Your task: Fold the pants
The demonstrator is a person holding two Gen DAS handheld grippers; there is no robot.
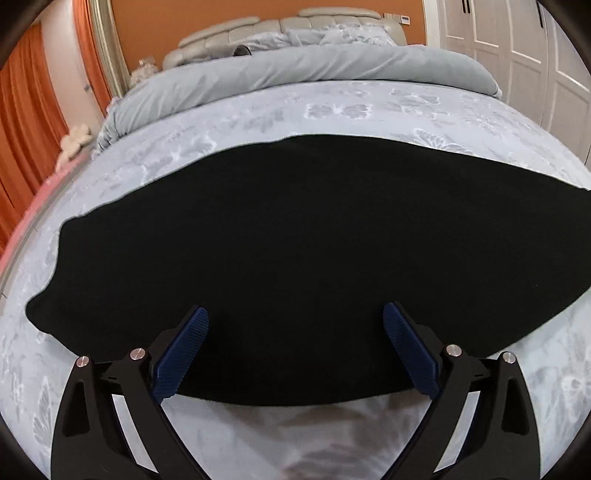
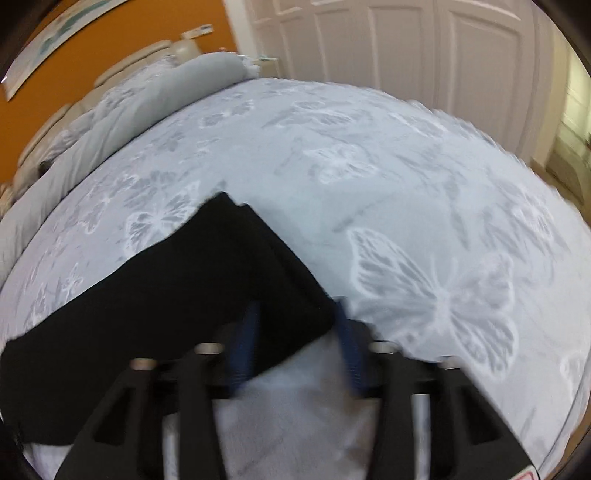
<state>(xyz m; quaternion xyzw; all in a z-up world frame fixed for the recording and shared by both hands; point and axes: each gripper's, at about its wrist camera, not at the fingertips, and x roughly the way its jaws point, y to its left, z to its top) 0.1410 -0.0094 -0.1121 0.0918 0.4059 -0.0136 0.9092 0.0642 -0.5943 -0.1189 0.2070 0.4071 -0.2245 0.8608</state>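
Pants (image 1: 295, 266), black, lie flat across the bed (image 1: 369, 110), running 9 to 3 o'clock in the left view. Fabric so dark that seams, waistband and leg split cannot be made out. The right end is cut off by the lens edge.

Left gripper (image 1: 295, 321): jaws wide apart, blue pads (image 1: 184, 350) over the near hem of the pants at 6 o'clock. Nothing between them. Whether the tips touch the cloth cannot be told.

Right view is motion-blurred. Pants (image 2: 166, 295) fill 7 to 10 o'clock, with a corner pointing to 12; a layered edge shows along the right border, so the cloth looks doubled there. The lower-left part runs out of view behind the gripper frame.

Right gripper (image 2: 295, 325): jaws apart, straddling the near right corner of the pants at 6 o'clock. Left pad (image 2: 247, 332) sits over black cloth, the right pad just beside its edge. Blur hides any contact.

Grey duvet (image 1: 295, 66) is bunched at 12 o'clock, headboard (image 1: 280, 26) behind it. White doors (image 2: 406, 44) lie beyond the bed.
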